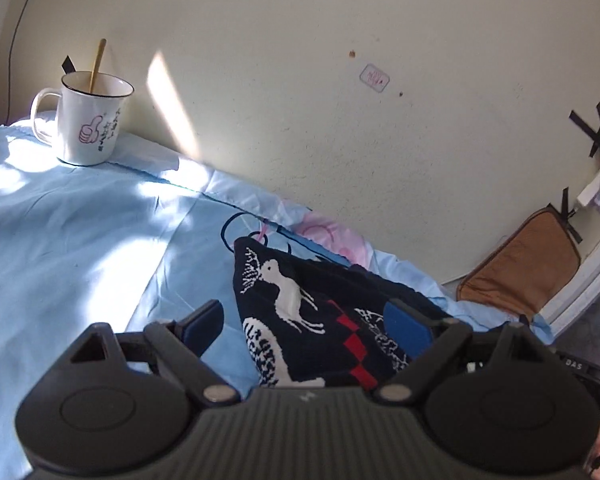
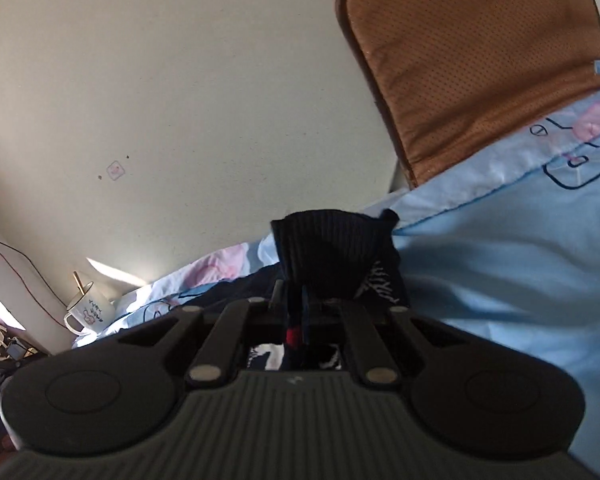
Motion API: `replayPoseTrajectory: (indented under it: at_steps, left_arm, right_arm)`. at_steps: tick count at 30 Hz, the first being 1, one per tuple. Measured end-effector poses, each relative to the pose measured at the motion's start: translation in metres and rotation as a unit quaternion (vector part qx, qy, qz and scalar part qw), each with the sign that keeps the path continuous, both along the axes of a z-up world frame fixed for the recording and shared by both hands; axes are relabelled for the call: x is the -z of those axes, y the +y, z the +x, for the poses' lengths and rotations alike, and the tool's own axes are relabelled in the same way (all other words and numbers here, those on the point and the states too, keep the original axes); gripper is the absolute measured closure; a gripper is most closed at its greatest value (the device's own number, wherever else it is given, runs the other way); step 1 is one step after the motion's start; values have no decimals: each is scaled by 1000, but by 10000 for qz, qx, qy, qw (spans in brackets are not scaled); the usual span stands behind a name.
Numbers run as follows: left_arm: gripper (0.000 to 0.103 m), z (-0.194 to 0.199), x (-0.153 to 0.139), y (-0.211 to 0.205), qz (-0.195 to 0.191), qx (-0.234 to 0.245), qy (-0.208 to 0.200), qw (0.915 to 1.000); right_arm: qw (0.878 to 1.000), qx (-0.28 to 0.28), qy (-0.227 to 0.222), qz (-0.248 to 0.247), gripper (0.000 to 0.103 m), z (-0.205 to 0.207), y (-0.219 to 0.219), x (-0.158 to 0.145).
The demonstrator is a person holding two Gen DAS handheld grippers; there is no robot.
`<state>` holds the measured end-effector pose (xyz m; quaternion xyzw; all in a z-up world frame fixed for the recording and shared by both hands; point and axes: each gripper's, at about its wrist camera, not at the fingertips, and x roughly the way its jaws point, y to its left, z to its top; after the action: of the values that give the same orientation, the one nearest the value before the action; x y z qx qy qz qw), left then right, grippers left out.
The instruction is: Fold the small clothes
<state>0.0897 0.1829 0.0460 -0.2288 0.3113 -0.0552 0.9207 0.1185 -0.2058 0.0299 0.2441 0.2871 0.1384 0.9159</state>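
In the left wrist view, the left hand-held gripper [image 1: 308, 320] hangs with its blue-padded jaws spread wide and holding nothing, just above the dark navy knitted garment with white deer and red diamond pattern [image 1: 300, 300], which lies on the light blue printed bedsheet [image 1: 80, 240] near the cream wall. If this hand-held gripper closes where it is, it may catch only the top layer, or the sheet along with it, and drag the fold crooked. A white enamel mug with a thumbs-up drawing and a wooden stick in it [image 1: 86, 120] stands on the sheet well apart from the garment; a hard tug on the sheet could tip it. In the right wrist view, the right hand-held gripper [image 2: 298, 312] has its jaws pinched together on a ribbed edge of the garment, which bunches up in front of the fingers. The grip looks narrow, so the knit may slip out when lifted, or stretch unevenly. A brown perforated cushion [image 2: 460, 72] leans beyond the bed, clear of the work.
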Motion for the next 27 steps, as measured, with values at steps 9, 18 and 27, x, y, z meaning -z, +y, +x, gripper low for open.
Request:
replayPoseTrajectory:
  at_steps: [9, 18, 27]
  left_arm:
    - [26, 22, 38, -28, 562, -279, 439, 9971]
    - [36, 21, 36, -45, 1213, -404, 379, 9911]
    - [32, 20, 37, -41, 1140, -381, 370, 9921]
  right_arm:
    - [9993, 257, -258, -67, 94, -14, -21, 8]
    - [9967, 229, 208, 750, 59, -17, -37, 27]
    - [9931, 856, 170, 783, 53, -50, -54, 35]
